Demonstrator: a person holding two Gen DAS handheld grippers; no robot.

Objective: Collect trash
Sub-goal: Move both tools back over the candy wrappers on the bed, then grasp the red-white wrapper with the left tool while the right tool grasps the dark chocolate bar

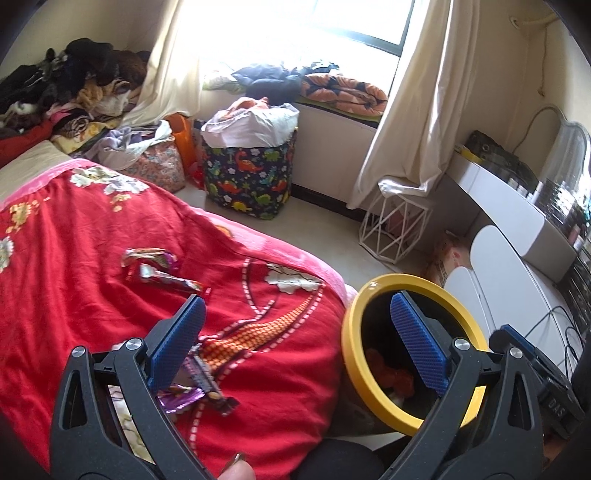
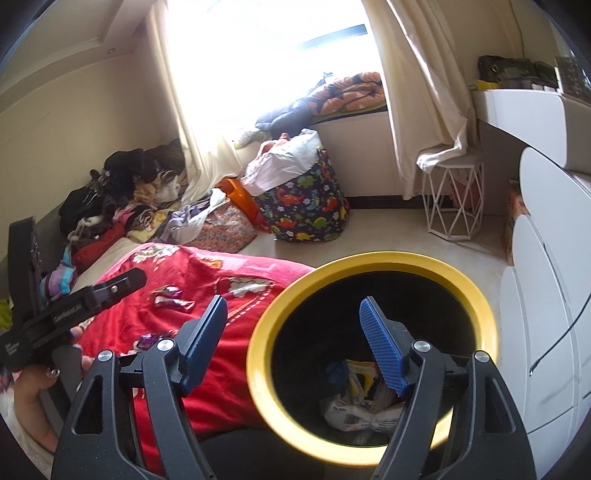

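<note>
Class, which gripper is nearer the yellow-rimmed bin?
Right. The right gripper hangs open over the yellow-rimmed bin; the left gripper is mostly over the red blanket beside it.

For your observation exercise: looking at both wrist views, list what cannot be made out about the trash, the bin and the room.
- Left wrist: wrappers partly hidden by the left gripper finger.
- Right wrist: bin contents dark, partly covered by the right gripper.
- Both: outdoors washed out in window glare.
- Far wrappers' print too small.
</note>
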